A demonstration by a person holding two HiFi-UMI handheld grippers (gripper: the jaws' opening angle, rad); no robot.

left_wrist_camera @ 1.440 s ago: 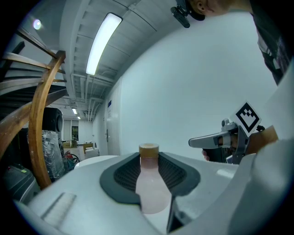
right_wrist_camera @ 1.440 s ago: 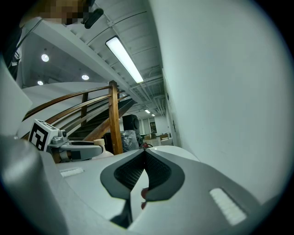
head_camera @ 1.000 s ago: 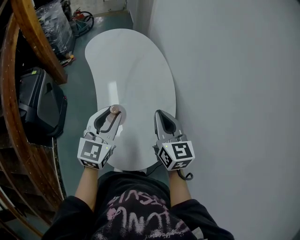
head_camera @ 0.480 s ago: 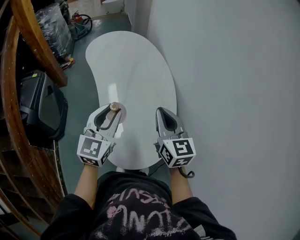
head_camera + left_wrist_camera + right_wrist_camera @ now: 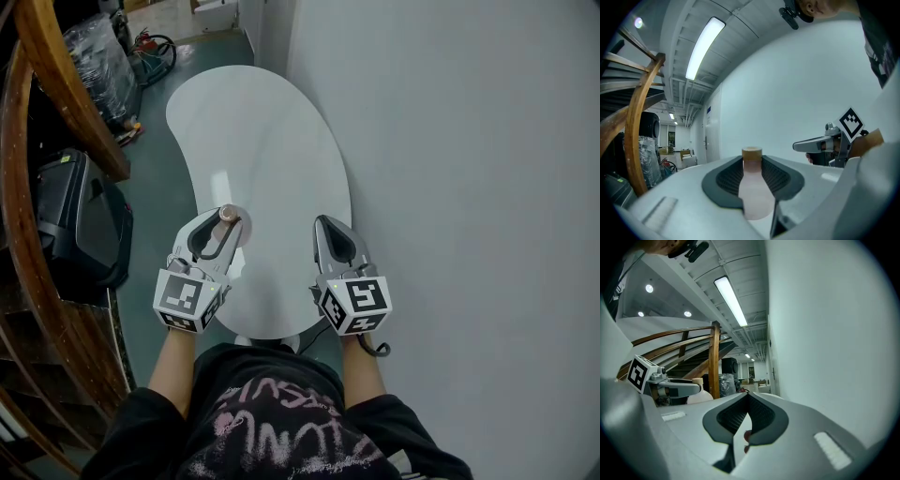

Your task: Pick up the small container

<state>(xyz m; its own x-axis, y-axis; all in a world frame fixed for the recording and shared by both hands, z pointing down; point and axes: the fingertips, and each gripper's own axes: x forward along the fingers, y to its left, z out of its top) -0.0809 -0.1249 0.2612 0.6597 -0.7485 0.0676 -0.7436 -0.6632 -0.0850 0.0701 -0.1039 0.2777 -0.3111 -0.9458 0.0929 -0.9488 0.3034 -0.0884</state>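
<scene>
Grips small container (image 5: 752, 190) snugly in left gripper (image 5: 227, 222) over counter (image 5: 272, 131) for a secure lift; holds right gripper (image 5: 330, 228) closed, empty, clear.

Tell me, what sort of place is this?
Probably a workshop or storage hall in a commercial building rather than a home. Clues: a curved wooden stair handrail, a bundle of plastic-wrapped goods standing behind it, and a long ceiling strip light on a bare industrial ceiling.
</scene>
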